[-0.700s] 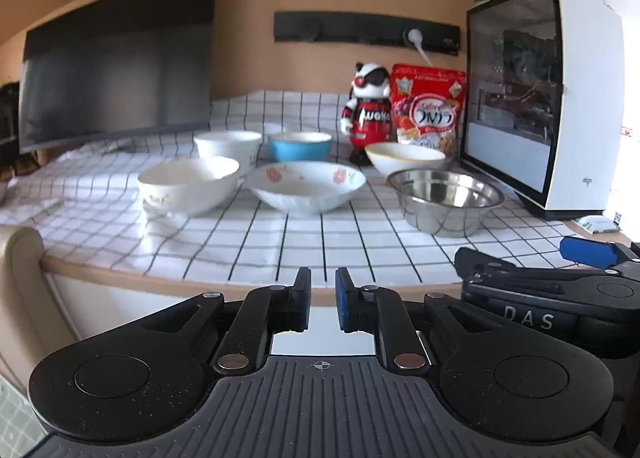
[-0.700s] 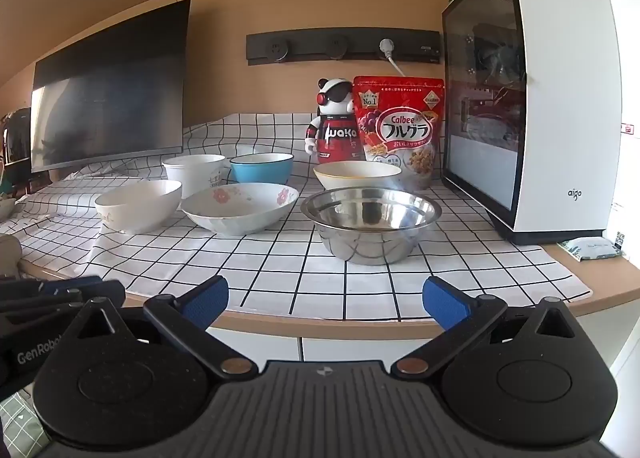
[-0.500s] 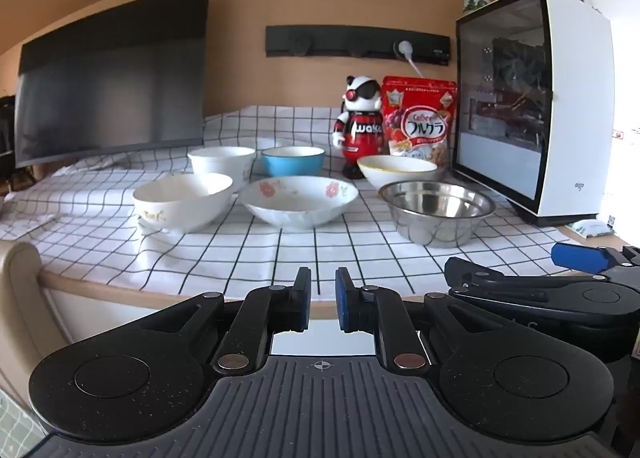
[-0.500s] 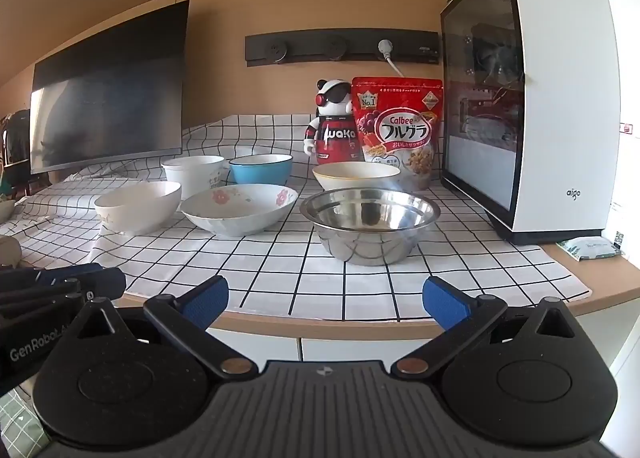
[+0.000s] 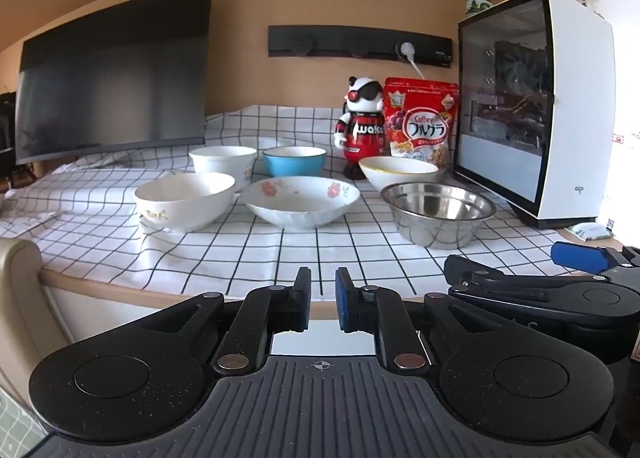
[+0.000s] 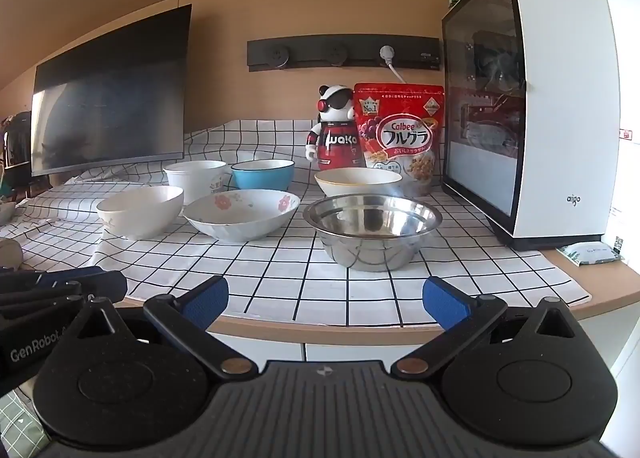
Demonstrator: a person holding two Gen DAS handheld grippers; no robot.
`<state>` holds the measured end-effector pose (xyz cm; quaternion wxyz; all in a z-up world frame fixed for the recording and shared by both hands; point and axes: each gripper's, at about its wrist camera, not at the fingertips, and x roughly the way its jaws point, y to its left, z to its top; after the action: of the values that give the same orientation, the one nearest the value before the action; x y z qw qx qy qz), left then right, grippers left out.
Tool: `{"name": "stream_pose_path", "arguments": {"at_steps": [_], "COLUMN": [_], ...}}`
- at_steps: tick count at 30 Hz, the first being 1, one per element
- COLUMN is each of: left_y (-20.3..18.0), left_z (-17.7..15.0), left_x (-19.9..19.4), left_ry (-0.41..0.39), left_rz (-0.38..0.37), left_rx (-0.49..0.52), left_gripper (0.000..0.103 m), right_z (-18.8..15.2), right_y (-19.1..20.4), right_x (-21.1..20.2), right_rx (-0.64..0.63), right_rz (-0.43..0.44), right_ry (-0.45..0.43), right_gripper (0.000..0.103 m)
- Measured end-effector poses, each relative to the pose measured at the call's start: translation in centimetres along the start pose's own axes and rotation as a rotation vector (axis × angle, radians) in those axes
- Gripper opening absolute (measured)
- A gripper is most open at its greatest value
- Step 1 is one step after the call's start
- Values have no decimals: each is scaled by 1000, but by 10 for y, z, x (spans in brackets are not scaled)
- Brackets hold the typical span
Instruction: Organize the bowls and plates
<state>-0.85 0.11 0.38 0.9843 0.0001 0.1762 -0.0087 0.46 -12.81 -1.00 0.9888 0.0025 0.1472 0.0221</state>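
Left tongs (image 5: 322, 300) together, right tongs (image 6: 325, 300) apart (nothing held); checked tablecloth (image 6: 280, 270) under bowls

My left tool (image 5: 322, 300) is matte black plastic with a ribbed grey plate at its base, a small crosshair mark stamped at the plate's top edge. Two round discs flank the plate, and coppery rivets pin each link arm. One pad (image 5: 344, 300) is blue, the other dark. My right tool (image 6: 325, 300) has the same build: black arms, ribbed plate, crosshair, coppery rivets, triangular cut-outs in the outer links, and textured blue pads (image 6: 444, 302). White "GenRobot" lettering runs along the left tool's side.
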Motion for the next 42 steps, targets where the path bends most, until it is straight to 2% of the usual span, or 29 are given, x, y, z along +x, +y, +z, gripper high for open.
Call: {"name": "stream_pose_path", "arguments": {"at_steps": [42], "left_y": [0], "left_z": [1], "left_x": [9], "left_ry": [23], "left_rz": [6], "left_rx": [-20], "left_gripper": [15], "right_z": [-2], "right_y": [-10], "right_x": [5], "right_rx": [6], "right_rz": [1], "right_ry": [8], "right_gripper": [103]}}
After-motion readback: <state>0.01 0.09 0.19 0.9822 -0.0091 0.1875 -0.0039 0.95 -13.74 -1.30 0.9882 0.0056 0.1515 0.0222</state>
